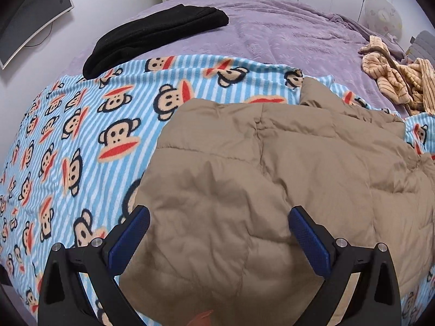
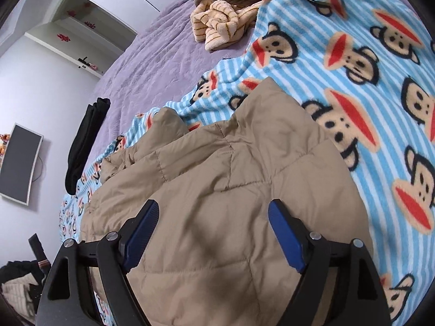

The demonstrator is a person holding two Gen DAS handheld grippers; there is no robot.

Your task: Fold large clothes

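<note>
A tan quilted jacket (image 1: 272,174) lies folded in a block on a blue striped monkey-print blanket (image 1: 81,141) on the bed. Above its near left part my left gripper (image 1: 218,213) hangs open, blue pads wide apart, nothing between them. The right wrist view shows the same jacket (image 2: 217,190) from its other side, one corner sticking up at the far edge. My right gripper (image 2: 213,209) is also open above the jacket, clear of the cloth. The blanket (image 2: 353,81) spreads to its right.
A folded black garment (image 1: 155,35) lies at the far left of the purple bedspread (image 1: 285,32). A crumpled yellow striped garment (image 1: 394,78) sits at the right, seen also as a striped heap (image 2: 225,21). A monitor (image 1: 30,19) hangs on the wall.
</note>
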